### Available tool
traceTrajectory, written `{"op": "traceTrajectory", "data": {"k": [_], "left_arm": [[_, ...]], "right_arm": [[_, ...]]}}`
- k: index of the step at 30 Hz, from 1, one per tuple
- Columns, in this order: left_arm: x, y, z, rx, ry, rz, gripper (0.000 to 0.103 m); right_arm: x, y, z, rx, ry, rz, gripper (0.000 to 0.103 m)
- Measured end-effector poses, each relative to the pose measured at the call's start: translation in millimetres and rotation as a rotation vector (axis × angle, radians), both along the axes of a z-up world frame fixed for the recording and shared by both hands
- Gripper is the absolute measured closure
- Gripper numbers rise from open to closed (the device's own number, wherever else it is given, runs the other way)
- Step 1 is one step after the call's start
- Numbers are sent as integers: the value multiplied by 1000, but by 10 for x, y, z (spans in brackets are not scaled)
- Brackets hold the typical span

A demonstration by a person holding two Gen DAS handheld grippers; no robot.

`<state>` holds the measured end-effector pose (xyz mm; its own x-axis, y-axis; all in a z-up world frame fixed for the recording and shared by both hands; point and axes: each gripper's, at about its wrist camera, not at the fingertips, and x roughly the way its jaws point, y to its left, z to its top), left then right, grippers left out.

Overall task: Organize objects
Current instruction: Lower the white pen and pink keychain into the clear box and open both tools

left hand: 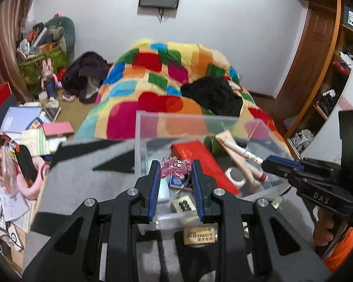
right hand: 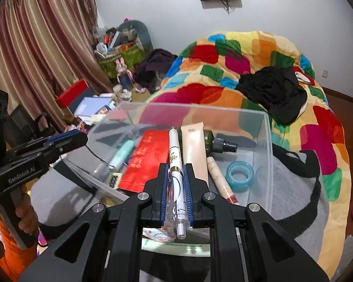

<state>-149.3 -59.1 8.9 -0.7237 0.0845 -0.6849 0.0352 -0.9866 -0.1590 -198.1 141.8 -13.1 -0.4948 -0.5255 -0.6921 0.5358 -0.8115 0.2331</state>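
Both grippers are showing black angular frames with silver round screws at the knuckles and blue ribbed pads lining the fingers. The left gripper (right hand: 66, 141) is carrying white "GenRobot.AI" lettering, the right gripper (left hand: 270, 162) "DAS". An orange sleeve (right hand: 9, 256) is showing just below the left gripper's handle.

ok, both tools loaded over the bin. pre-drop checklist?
1. Right tool clamped on white pen: ok.
2. Left tool holding pink charm: ok.
3. Pen tip inside the clear bin walls: ok.
4. Free floor under pen: not ok; it hangs over red packet and beige tube.
5. Free floor under charm: cannot tell; small items lie below.
6. The two tools clear of each other: ok.
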Motion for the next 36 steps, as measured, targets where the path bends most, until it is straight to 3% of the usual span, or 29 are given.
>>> {"op": "traceTrajectory", "data": {"k": [4, 12, 14, 16, 20, 24, 28, 36], "left_arm": [[-32, 37, -118, 7, -43, -24, 77], [92, 125, 1, -12, -18, -43, 74], [144, 139, 63, -23, 0, -41, 62], [198, 141, 114, -27, 21, -37, 55], [302, 172, 174, -43, 38, -50, 51], [429, 225, 120, -74, 28, -67, 45], [540, 263, -56, -100, -18, -96, 45], [487, 312, -537, -132, -177, -140, 42]], "right_arm": [[5, -5, -29, 25, 7, -4, 90], [93, 74, 79, 38, 28, -25, 88], [150, 115, 130, 35, 43, -28, 85], [220, 146, 181, 31, 59, -29, 80], [379, 192, 235, 47, 97, -33, 70], [531, 246, 226, 67, 117, -35, 49], [661, 295, 104, 109, 110, -54, 26], [704, 194, -271, 174, 24, -61, 5]]}}
